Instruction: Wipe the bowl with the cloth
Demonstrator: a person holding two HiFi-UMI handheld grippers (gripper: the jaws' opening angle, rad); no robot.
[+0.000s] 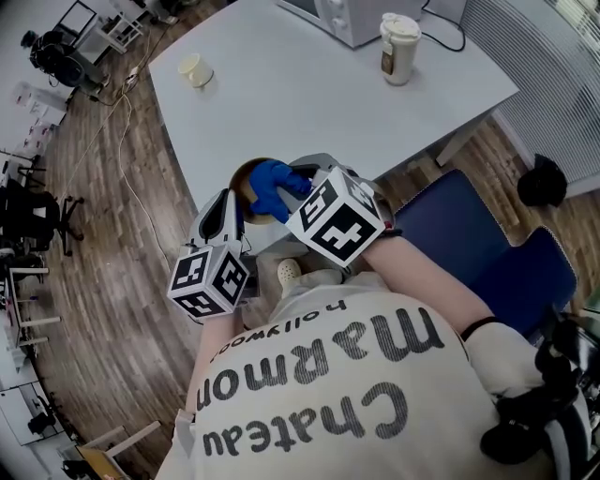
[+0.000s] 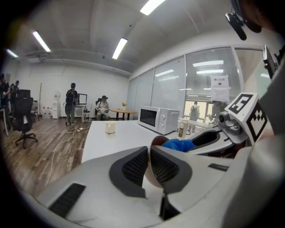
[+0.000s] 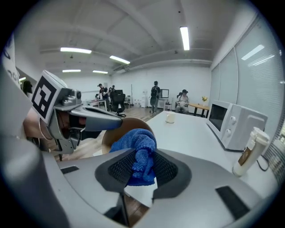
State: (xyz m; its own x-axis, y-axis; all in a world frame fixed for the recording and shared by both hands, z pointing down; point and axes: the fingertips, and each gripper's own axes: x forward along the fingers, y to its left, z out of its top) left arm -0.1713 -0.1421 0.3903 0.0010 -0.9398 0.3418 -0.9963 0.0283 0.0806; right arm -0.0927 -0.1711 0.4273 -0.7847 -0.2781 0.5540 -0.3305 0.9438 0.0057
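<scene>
A brown bowl [image 1: 246, 180] is held tilted just off the near edge of the white table [image 1: 309, 103]. My left gripper [image 1: 234, 204] is shut on its rim; in the left gripper view the bowl's wall [image 2: 152, 174] sits pinched between the dark pads. My right gripper [image 1: 302, 178] is shut on a bunched blue cloth [image 1: 272, 189], which presses into the bowl's hollow. The right gripper view shows the cloth [image 3: 138, 156] clamped between the pads, with the bowl [image 3: 116, 128] right behind it and the left gripper [image 3: 84, 116] at the left.
On the table stand a small pale cup [image 1: 195, 70], a white microwave [image 1: 347, 19] and a lidded jar [image 1: 398, 47]. A blue chair [image 1: 469, 234] is at the right. The person's knees and a shoe [image 1: 289, 272] are below the bowl.
</scene>
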